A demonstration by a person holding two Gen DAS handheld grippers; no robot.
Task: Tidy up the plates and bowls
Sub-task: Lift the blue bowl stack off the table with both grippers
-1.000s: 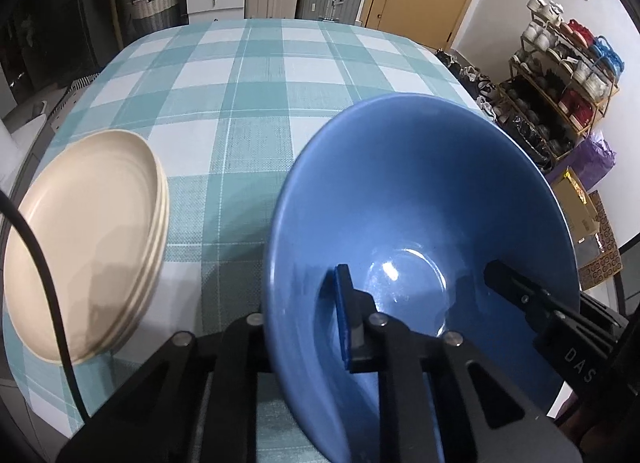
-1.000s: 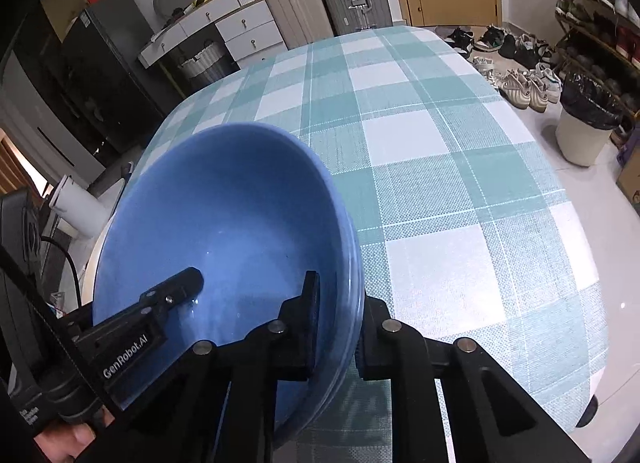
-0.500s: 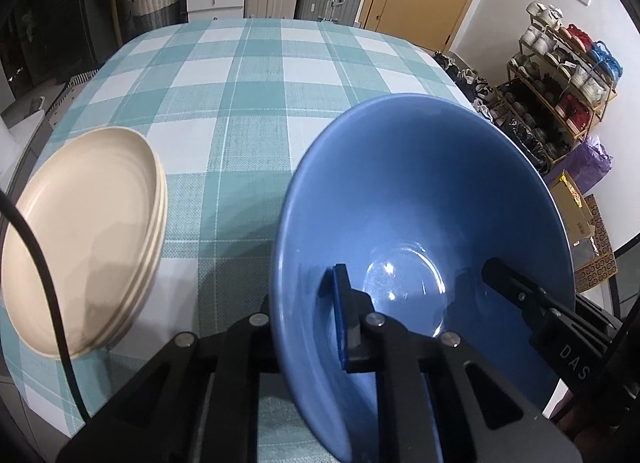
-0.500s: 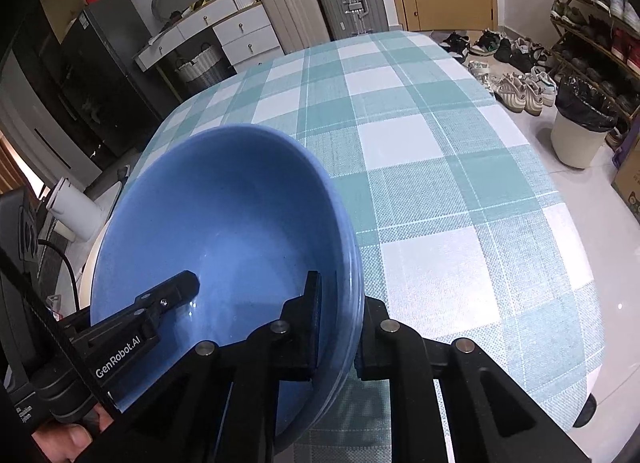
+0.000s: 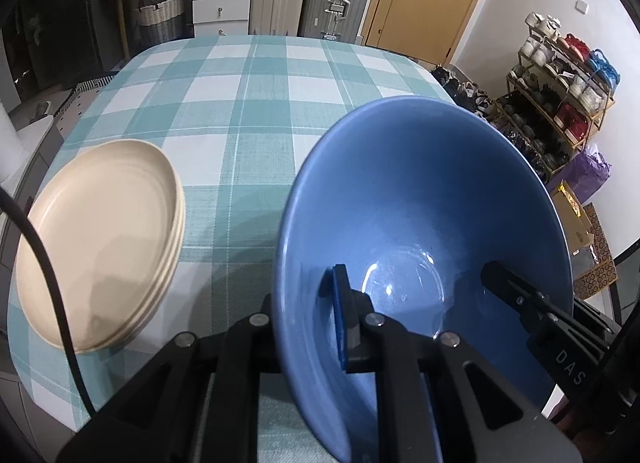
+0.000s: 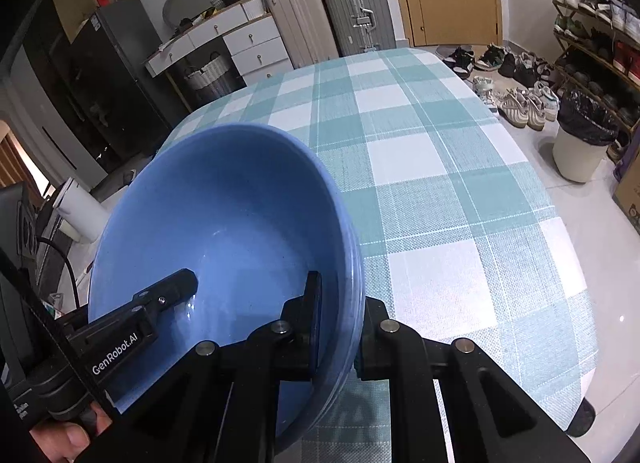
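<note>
Blue bowl (image 5: 424,223) is held tilted above the worktop (image 5: 256,111), gripped on opposite rims by both tools. Left gripper (image 5: 308,303) clenched on the bowl's rim at approx 9 o'clock of the bowl: one blue-padded finger (image 5: 340,315) inside the wall, the other outside, rim between the jaws. Right gripper (image 6: 340,319) likewise clamped on the rim at approx 3 o'clock of the bowl (image 6: 224,223) in its own view, inner finger (image 6: 312,323) against the inside wall, outer finger behind the rim. In that view the rim looks double-edged, poss. more than one bowl nested; can't tell. Stack of cream plates (image 5: 100,239) sits on the check tablecloth at 9 o'clock from the bowl, near the worktop's left edge, apart from the bowl.
</note>
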